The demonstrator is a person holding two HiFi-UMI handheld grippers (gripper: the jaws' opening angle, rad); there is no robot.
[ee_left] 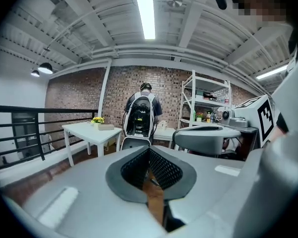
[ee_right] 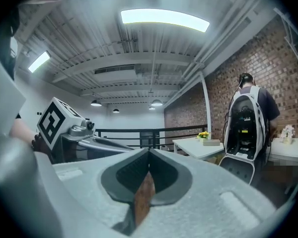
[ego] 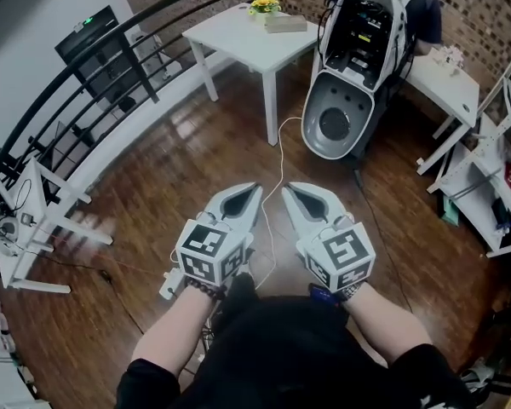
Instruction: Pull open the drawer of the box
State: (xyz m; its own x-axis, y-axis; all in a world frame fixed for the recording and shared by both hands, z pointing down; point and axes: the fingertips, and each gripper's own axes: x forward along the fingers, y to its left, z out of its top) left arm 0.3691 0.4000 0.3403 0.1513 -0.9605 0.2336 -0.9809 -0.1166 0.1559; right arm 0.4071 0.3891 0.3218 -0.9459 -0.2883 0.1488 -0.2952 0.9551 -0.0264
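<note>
Box with drawer: not in any view; you cannot place it from here. The flat item point(ego: 285, 24) on the white bench point(ego: 238, 34), far ahead of your tools, is too small to identify.
Left tool point(ego: 254, 194): jaws together at the tips, nothing between them.
Right tool point(ego: 289, 192): jaws together, empty, just beside the left one.
Hold: both at your waist, pointing forward. This reads as a carrying posture, with the task not begun.
Under the tools: wooden floor point(ego: 153, 186) and a white cable point(ego: 278, 143).
Beyond the tips: a person point(ego: 426, 11) wearing a backpack rig point(ego: 358, 66), facing away.
</note>
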